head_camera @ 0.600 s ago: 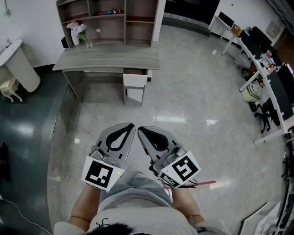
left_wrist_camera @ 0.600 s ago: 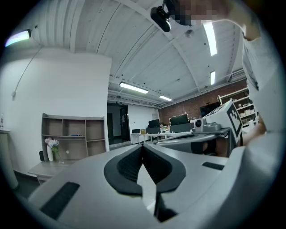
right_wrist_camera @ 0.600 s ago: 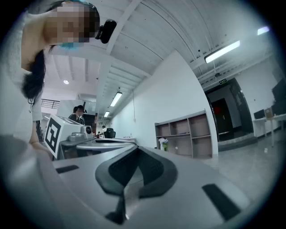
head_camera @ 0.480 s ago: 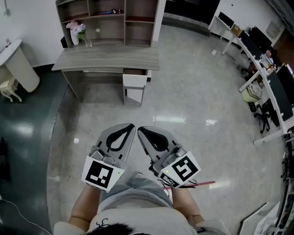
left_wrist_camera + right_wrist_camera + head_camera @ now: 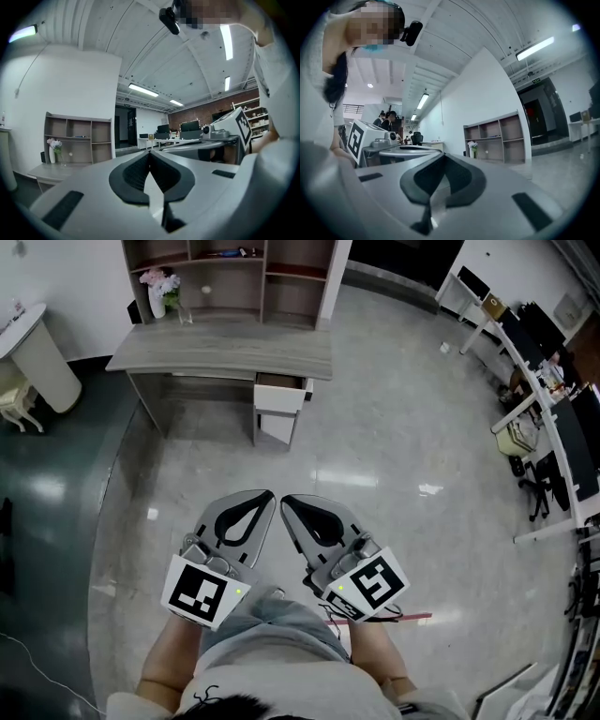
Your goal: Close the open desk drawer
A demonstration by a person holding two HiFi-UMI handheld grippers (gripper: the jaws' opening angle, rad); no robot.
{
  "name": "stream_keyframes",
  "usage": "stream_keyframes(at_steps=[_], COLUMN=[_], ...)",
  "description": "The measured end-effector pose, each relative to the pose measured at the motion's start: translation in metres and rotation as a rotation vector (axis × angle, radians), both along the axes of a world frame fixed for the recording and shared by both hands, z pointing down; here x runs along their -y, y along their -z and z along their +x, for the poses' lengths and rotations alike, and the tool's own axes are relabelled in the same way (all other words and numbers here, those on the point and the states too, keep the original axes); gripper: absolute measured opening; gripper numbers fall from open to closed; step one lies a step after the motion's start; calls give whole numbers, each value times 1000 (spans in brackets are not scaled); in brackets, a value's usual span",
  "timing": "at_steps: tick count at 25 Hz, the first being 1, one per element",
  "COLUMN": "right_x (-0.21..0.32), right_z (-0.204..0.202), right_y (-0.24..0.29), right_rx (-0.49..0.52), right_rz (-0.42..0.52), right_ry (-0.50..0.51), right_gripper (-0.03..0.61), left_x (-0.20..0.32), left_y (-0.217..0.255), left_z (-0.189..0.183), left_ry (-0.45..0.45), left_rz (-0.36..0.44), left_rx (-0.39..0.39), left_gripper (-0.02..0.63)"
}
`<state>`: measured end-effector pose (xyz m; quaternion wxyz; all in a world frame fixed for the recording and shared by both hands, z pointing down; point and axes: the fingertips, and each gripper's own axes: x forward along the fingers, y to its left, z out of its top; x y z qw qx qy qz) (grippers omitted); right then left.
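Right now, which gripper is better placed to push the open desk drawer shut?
Right, marginally. The white-fronted open drawer under the grey wooden desk lies far ahead, nearly in line with the right gripper; the left gripper sits slightly left of it. Both jaws are shut and empty.

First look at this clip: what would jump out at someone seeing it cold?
Two marker-tagged claws dominate the bottom of the head view: left claw and right claw, both shut and empty, side by side above the glossy floor. Well ahead, a white drawer stands open under the right end of the grey desk.
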<state>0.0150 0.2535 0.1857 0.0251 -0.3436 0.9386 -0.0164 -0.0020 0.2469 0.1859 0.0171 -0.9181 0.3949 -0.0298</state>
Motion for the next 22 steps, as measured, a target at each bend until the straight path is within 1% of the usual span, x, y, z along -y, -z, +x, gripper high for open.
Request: stream_keyframes(at_steps=[5, 9, 13, 18, 22], right_x=[7, 12, 16, 20, 38], right_z=[2, 1, 1, 13, 24], right_y=[-4, -6, -8, -14, -13], right_rx=[3, 27, 44, 37, 44], right_rz=[0, 8, -8, -26, -33], right_ry=[15, 12, 20, -6, -43], right_gripper=[8, 8, 8, 8, 8], left_x=[6, 10, 17, 26, 43], left_y=[-3, -7, -7, -12, -13], left_z=[1, -2, -5, 3, 13], left_ry=[18, 22, 28, 10, -20], left_rz=[2, -1, -9, -15, -21], left_rx=[3, 7, 4, 0, -7], left_gripper=[11, 11, 11, 11, 11])
